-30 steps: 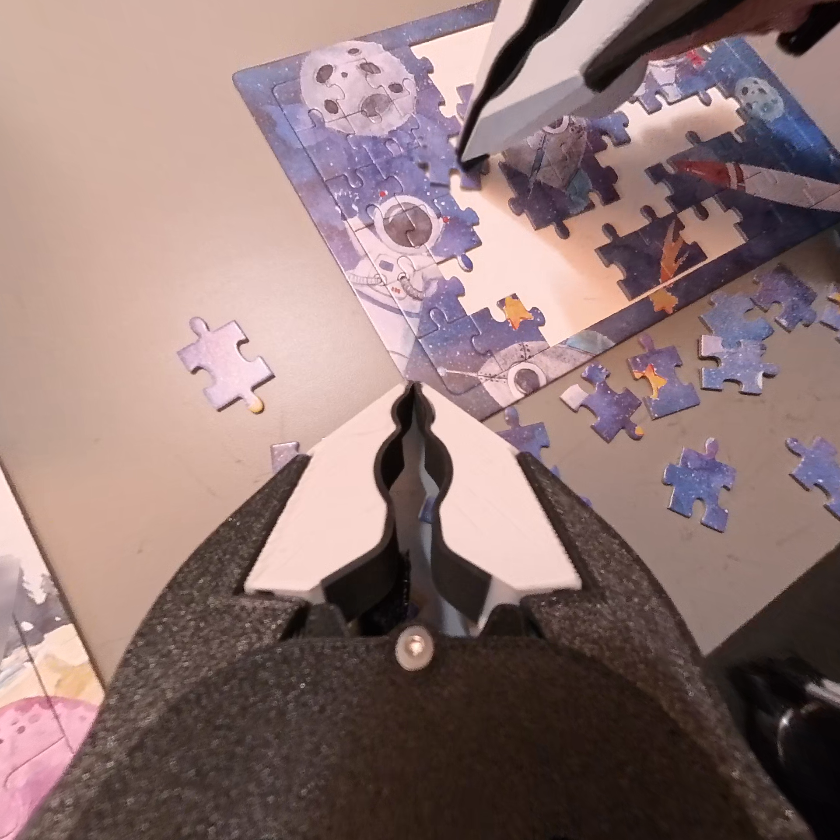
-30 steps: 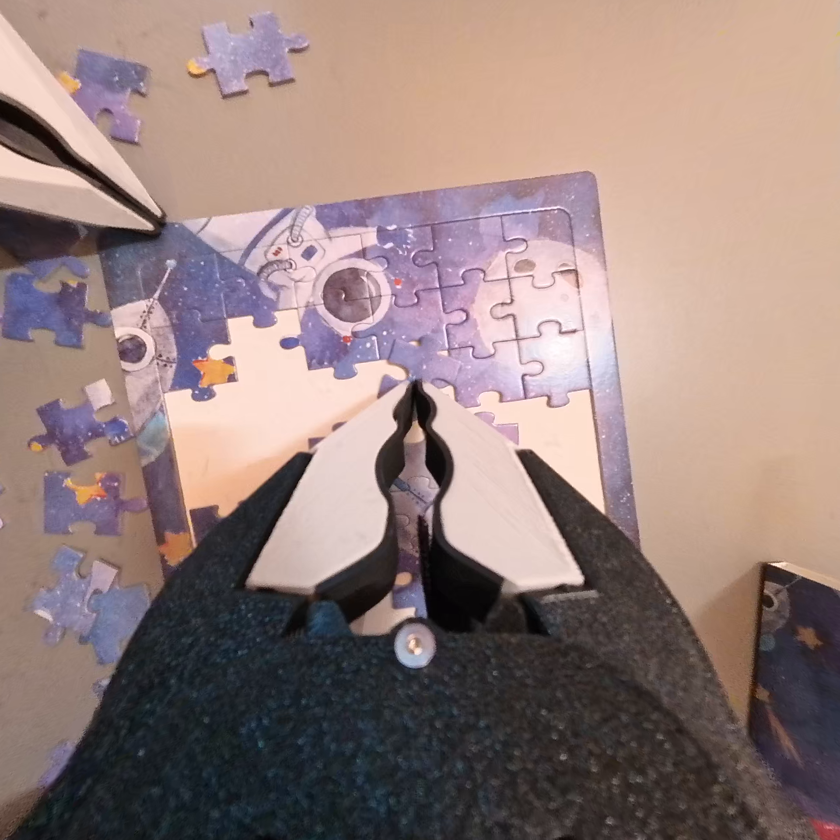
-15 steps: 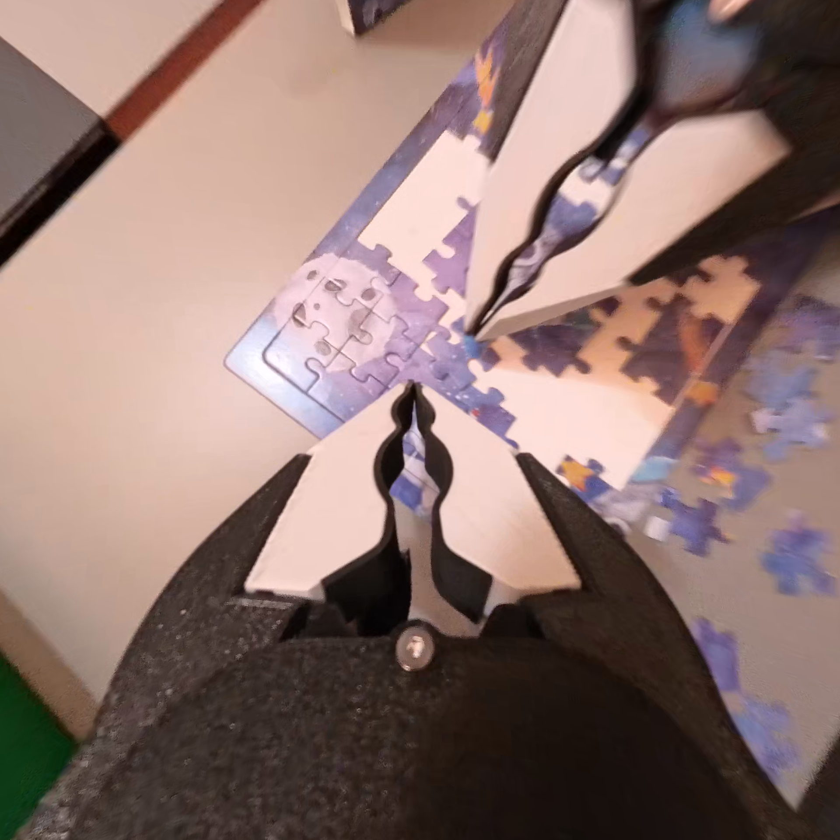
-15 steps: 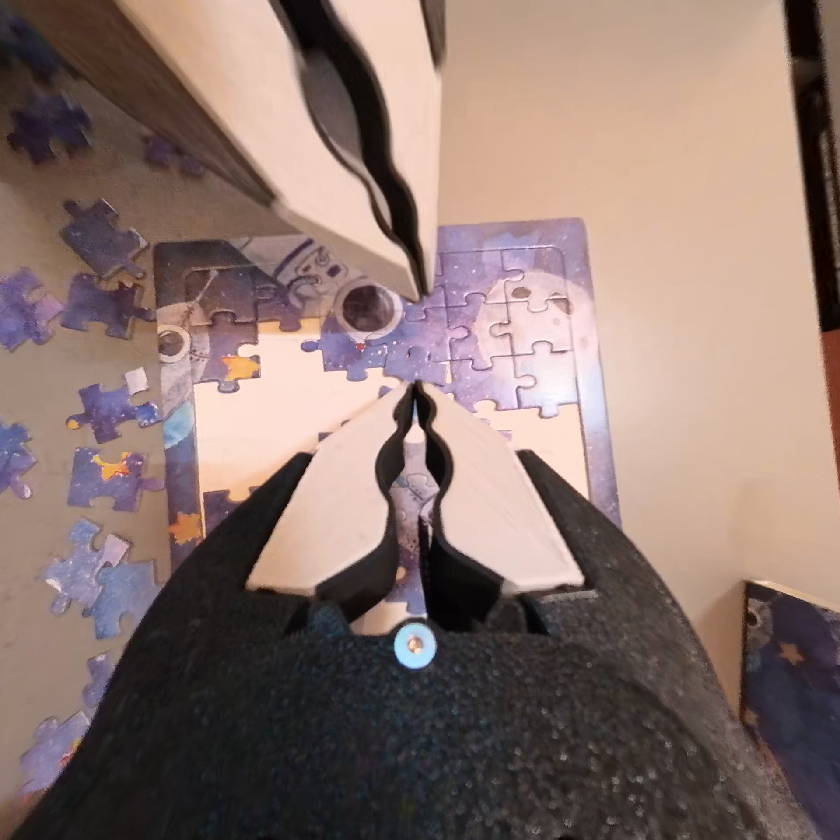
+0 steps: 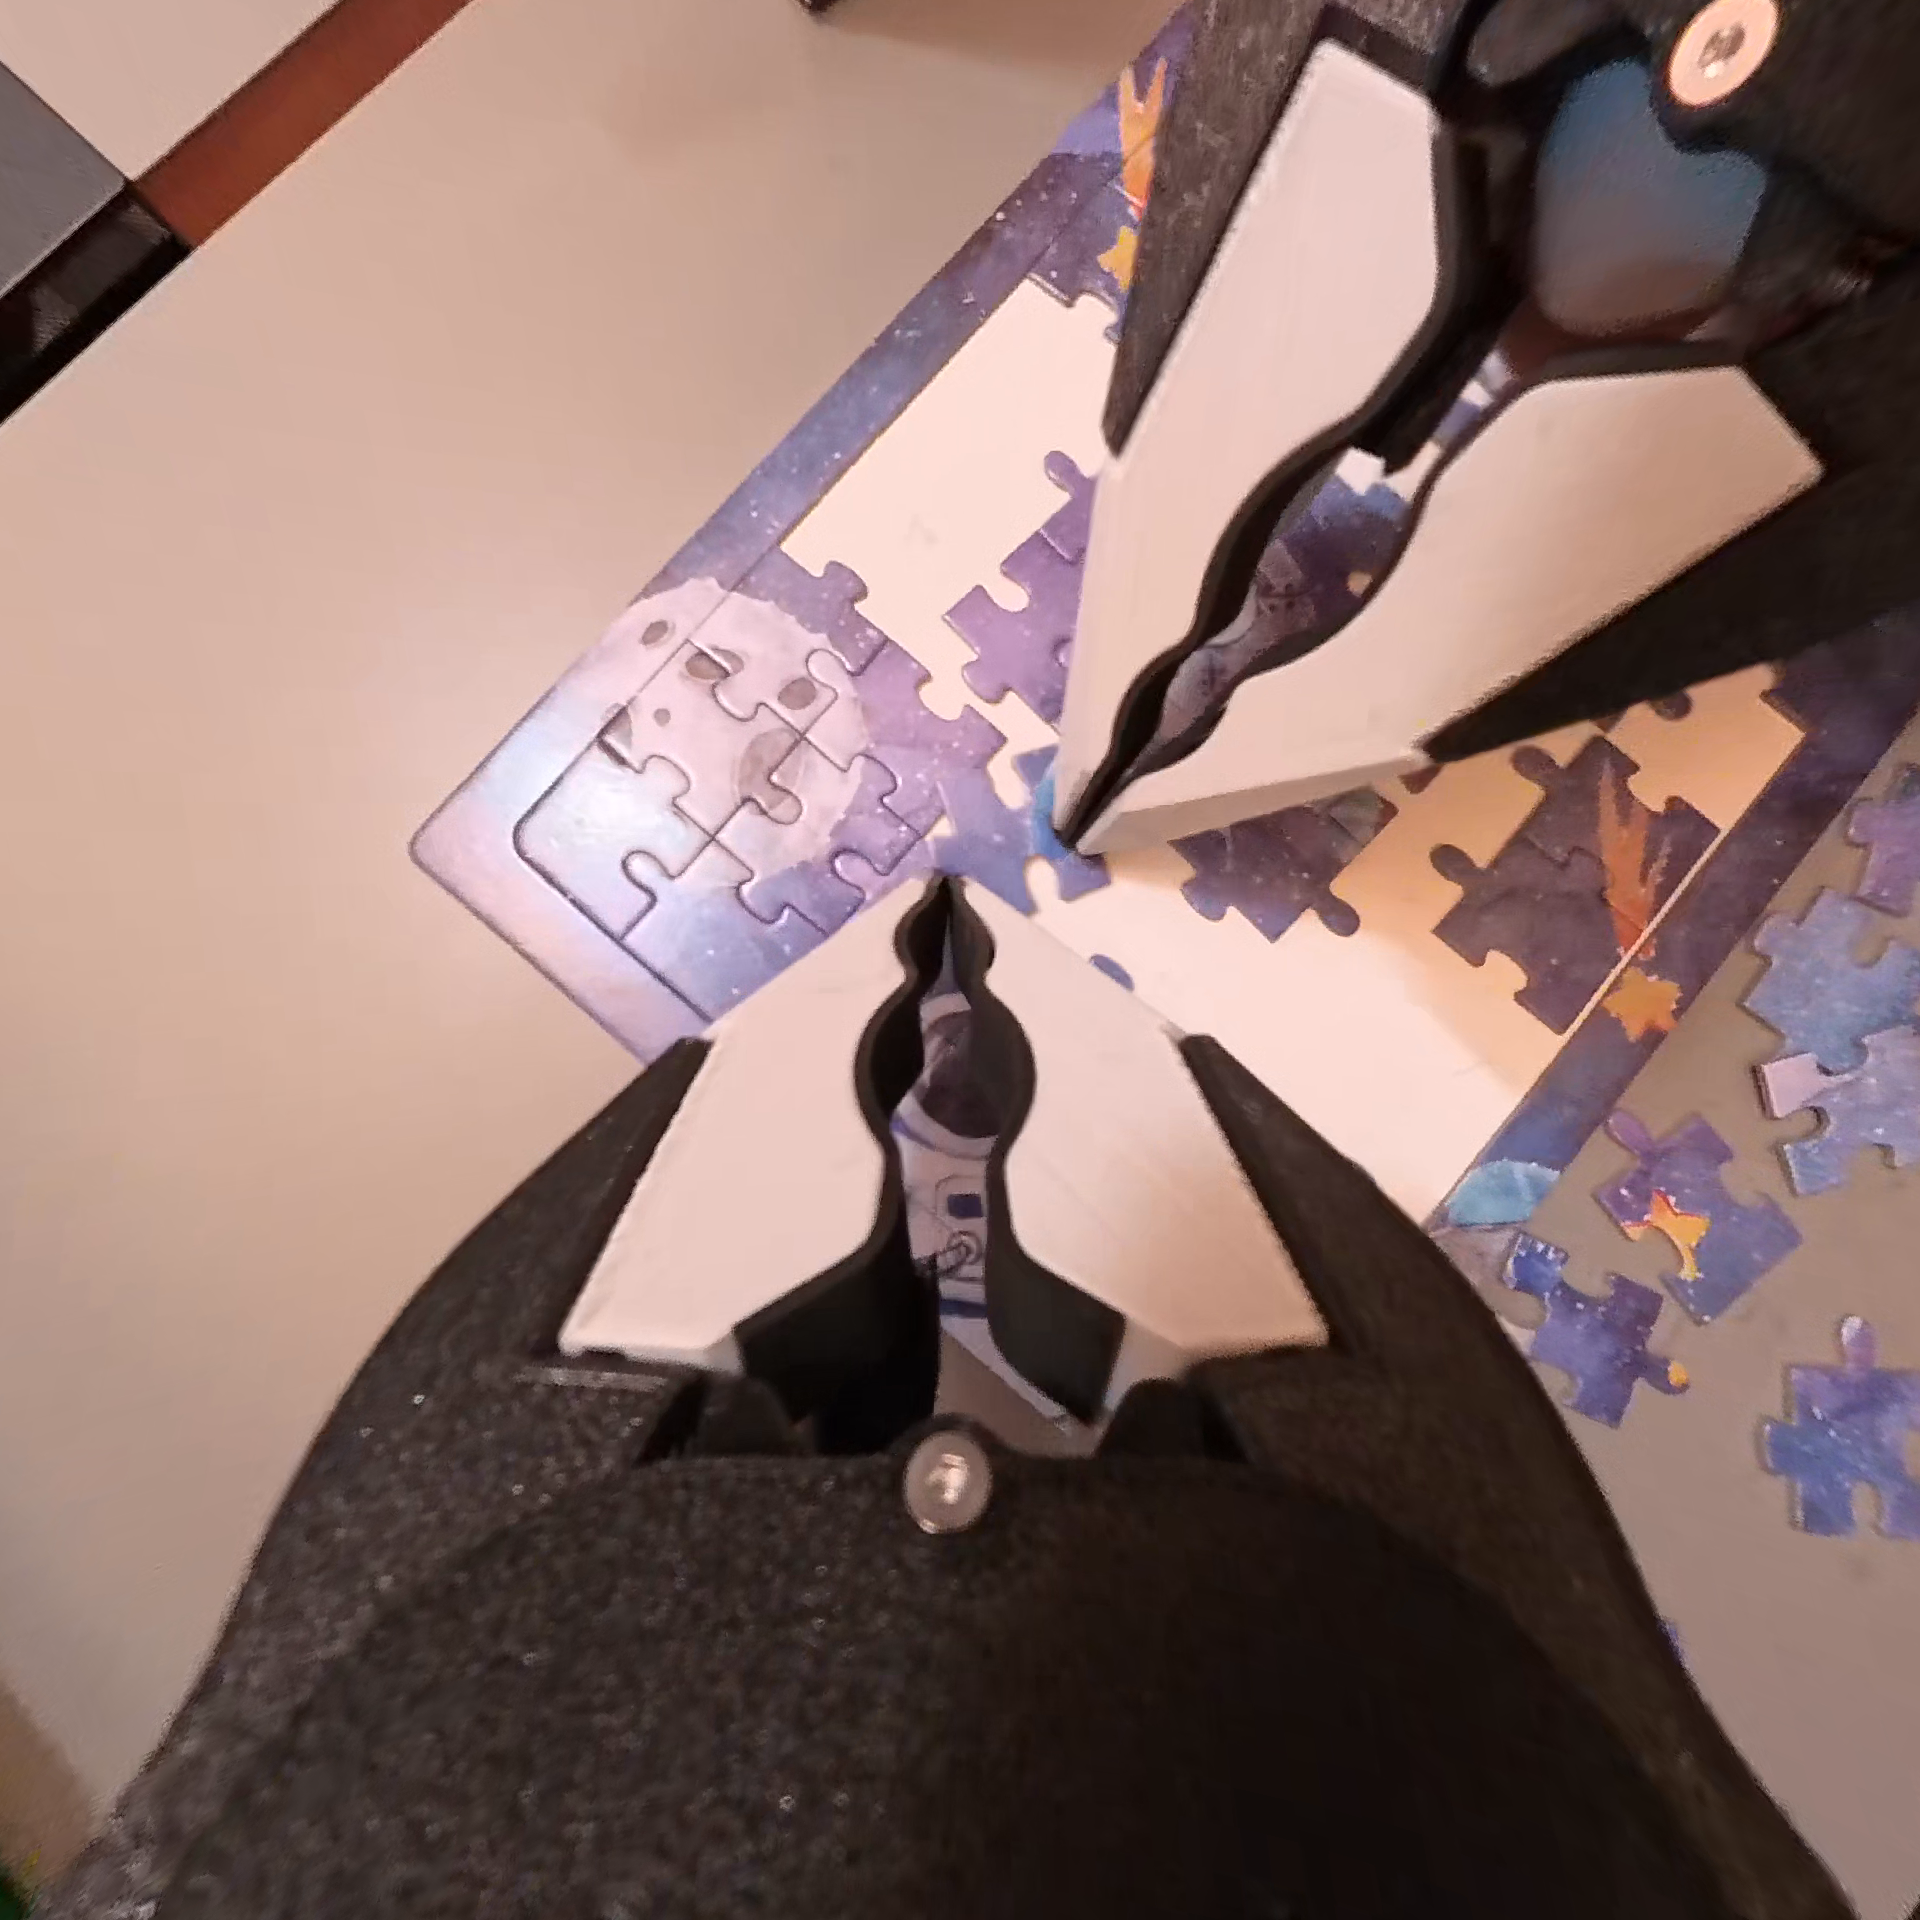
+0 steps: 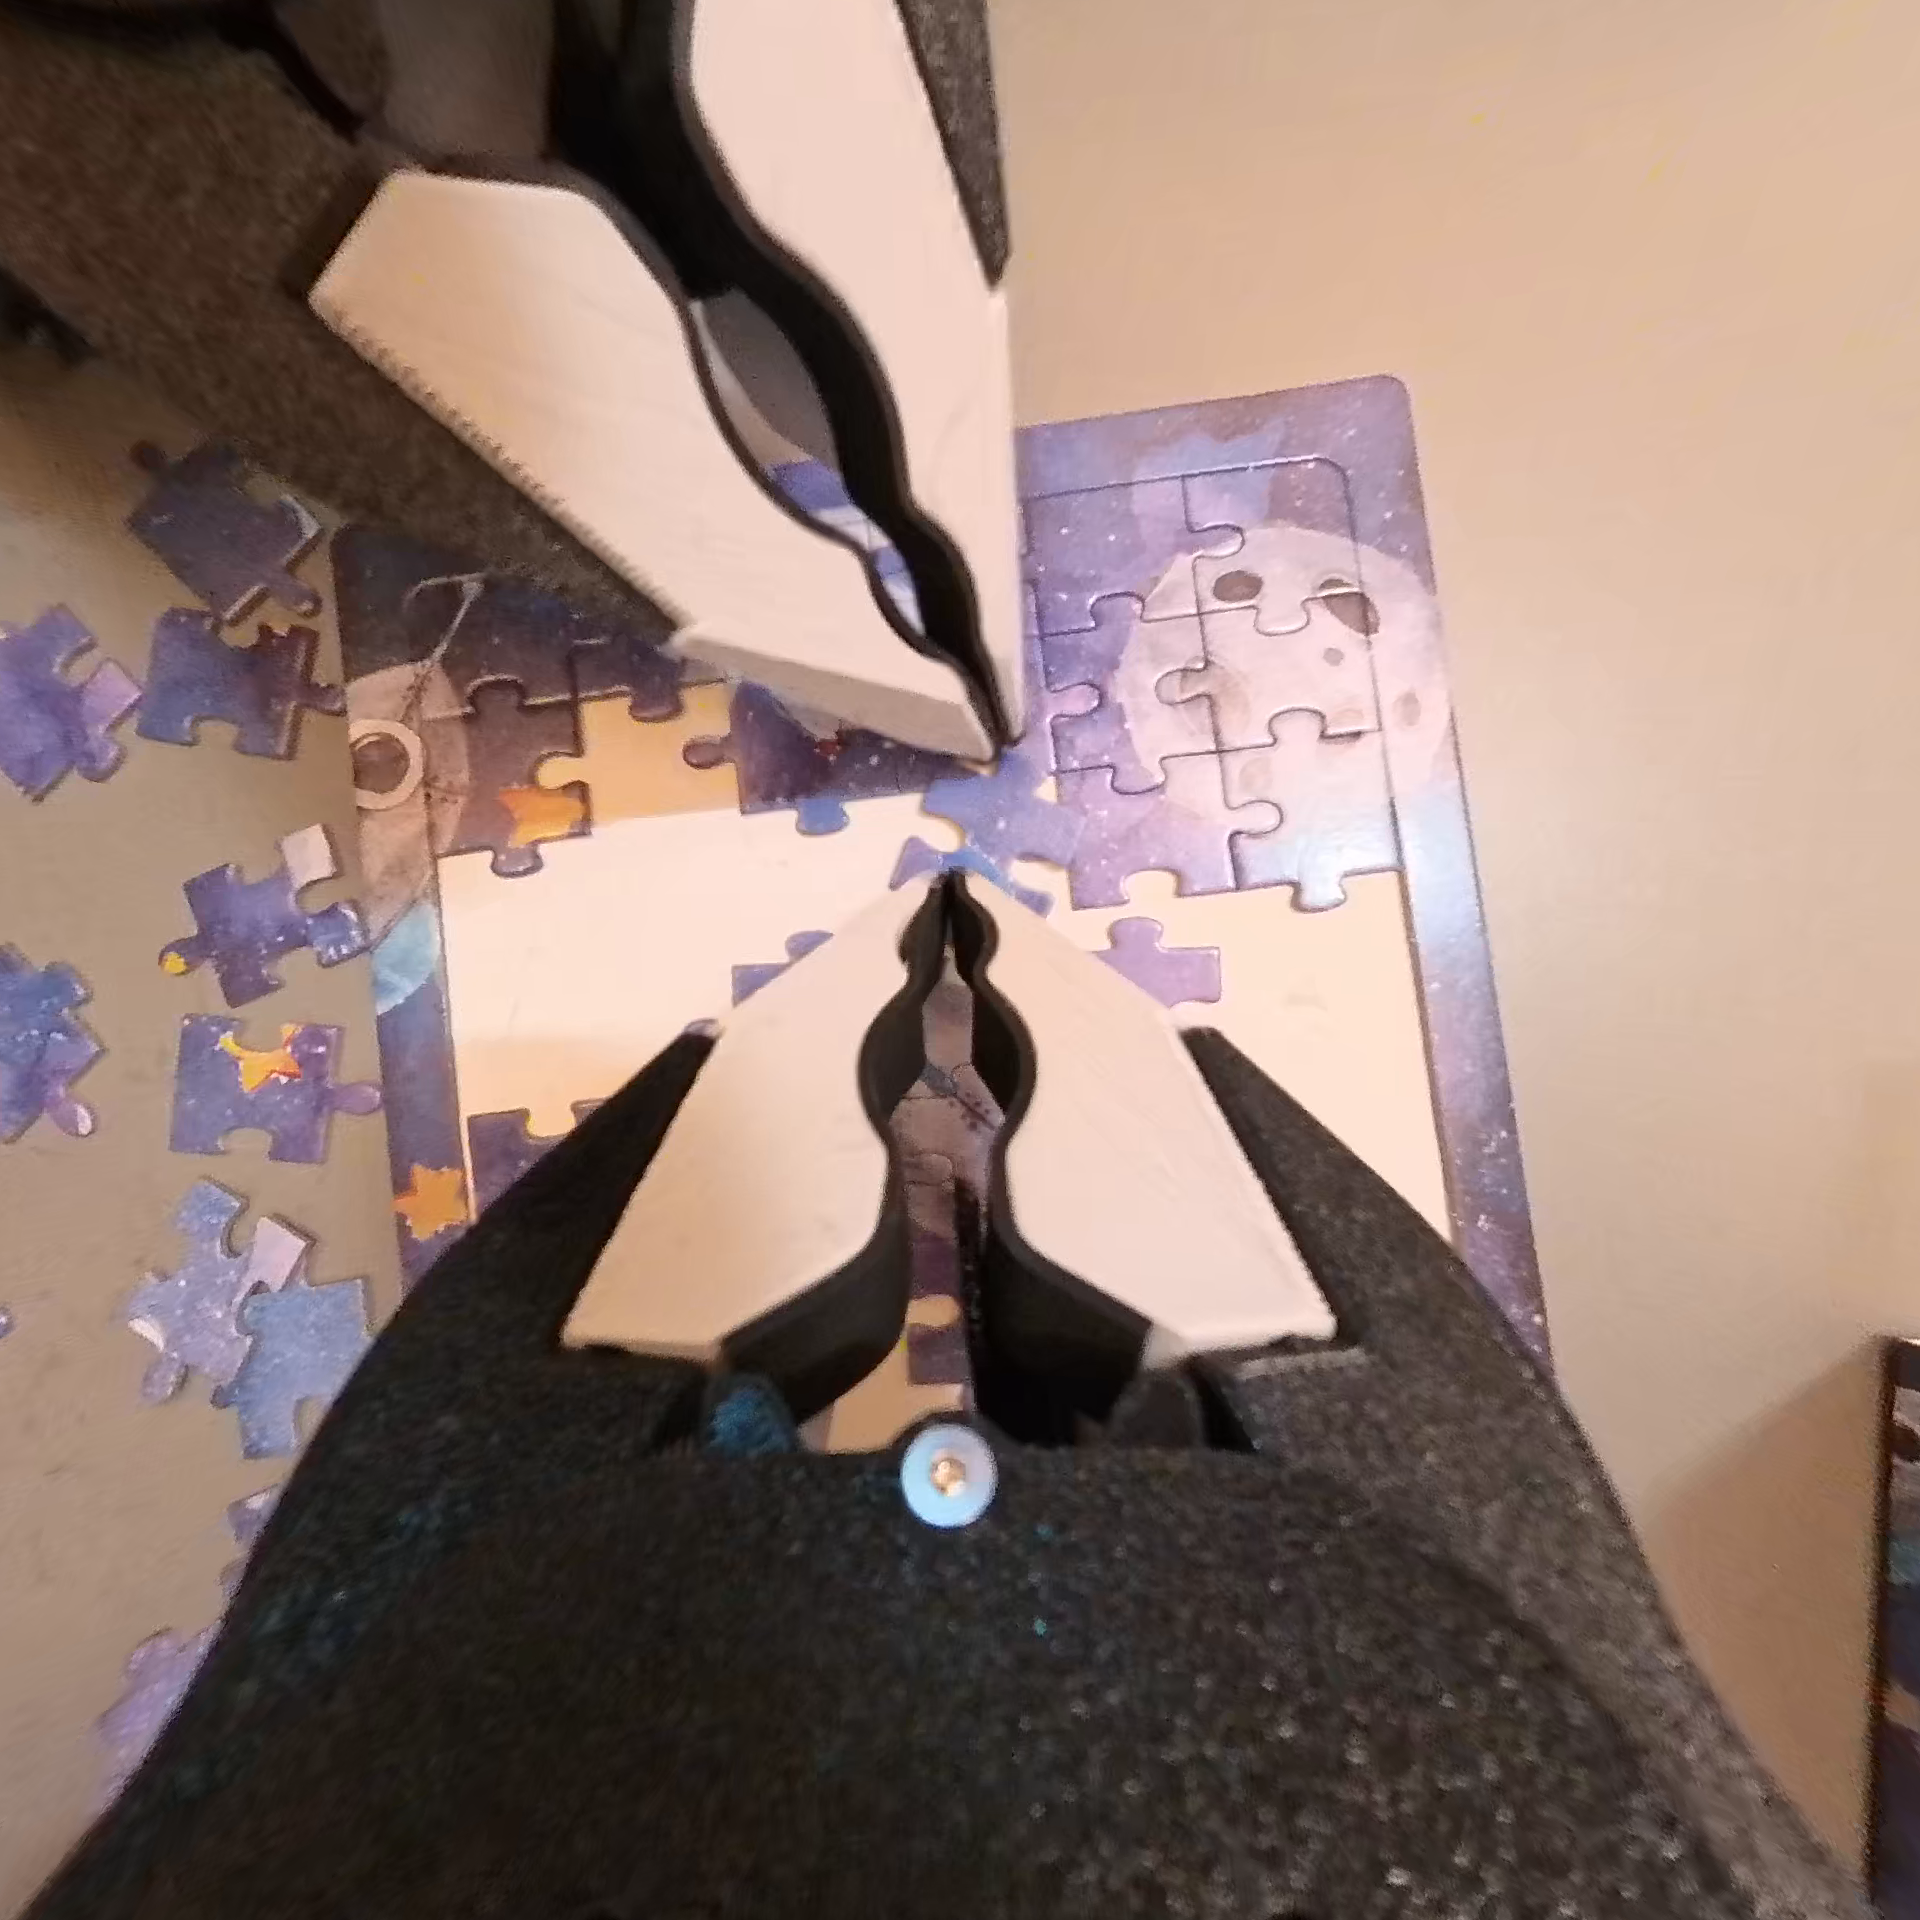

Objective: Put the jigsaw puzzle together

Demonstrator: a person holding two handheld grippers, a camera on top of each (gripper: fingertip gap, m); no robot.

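The left gripper (image 5: 948, 883), a white two-finger tool with black wavy inner liners on a black textured body, has its tips pressed together and holds nothing; it points down at the centre of the left wrist view. The right gripper (image 6: 948, 883), of the same build, is likewise closed and empty-tipped, and appears again at upper right of the left wrist view, its tips on a blue-purple jigsaw piece (image 6: 1003, 810) at the ragged edge of the assembled section. The jigsaw puzzle (image 6: 1226, 717), a purple space picture in a framed cardboard tray, lies flat on the beige table (image 6: 1662, 416); its moon corner is filled, while much of the cream tray floor (image 6: 623, 935) remains bare. Loose purple pieces (image 6: 260, 914) lie scattered at the left of the right wrist view, just beside the tray. Judgement: both tools are pressing or nudging one piece into its seat. Risks: a piece not squared to its neighbours may buckle or lift adjoining pieces under downward pressure; sideways force from two opposed tips may slide the tray across the smooth table; closed tips may skid off the glossy surface and scatter seated pieces.
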